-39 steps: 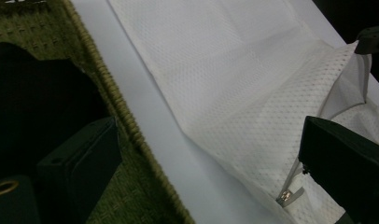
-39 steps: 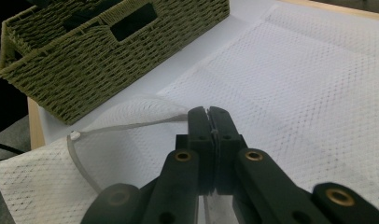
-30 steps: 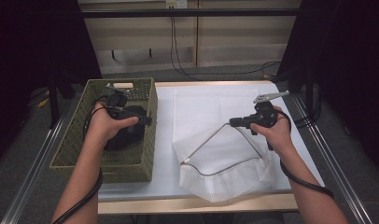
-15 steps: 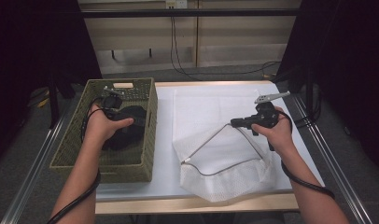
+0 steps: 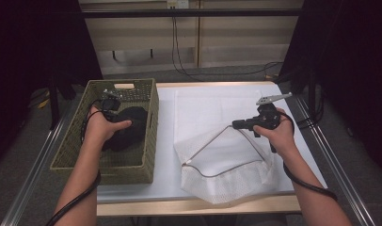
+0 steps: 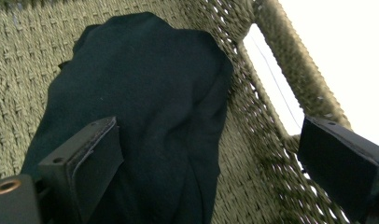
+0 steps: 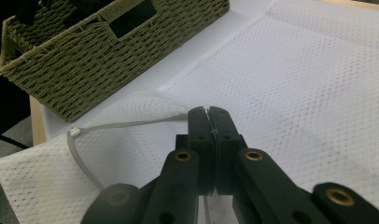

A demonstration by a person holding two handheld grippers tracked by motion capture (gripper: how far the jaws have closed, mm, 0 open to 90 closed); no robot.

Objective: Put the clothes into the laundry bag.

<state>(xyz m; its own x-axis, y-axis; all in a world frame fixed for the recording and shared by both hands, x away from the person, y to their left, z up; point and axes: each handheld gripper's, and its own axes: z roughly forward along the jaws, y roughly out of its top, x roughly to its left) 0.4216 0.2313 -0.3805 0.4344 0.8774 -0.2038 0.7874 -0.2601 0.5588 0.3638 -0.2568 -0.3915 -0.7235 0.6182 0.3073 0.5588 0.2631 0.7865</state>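
A dark cloth (image 5: 130, 128) lies bunched in the woven green basket (image 5: 76, 139) at the table's left. My left gripper (image 5: 115, 114) reaches down into the basket. In the left gripper view it (image 6: 211, 140) stands wide open just above the cloth (image 6: 145, 107), one pad over the fabric, the other by the basket wall (image 6: 253, 116). At the right, a white mesh bag (image 5: 226, 176) lies on the table. My right gripper (image 5: 236, 125) is shut on its wired rim and lifts it, so the mouth gapes toward the basket. The shut jaws (image 7: 208, 114) pinch the mesh (image 7: 309, 84).
The basket's handle cut-out (image 7: 131, 18) faces the bag. A white sheet (image 5: 212, 103) covers the table behind the bag. Metal rails (image 5: 321, 141) run along both table sides. Cables trail from each gripper along the forearms.
My left hand has shifted slightly lower and to the left inside the basket, over the dark cloth. The right gripper and the bag have stayed put.
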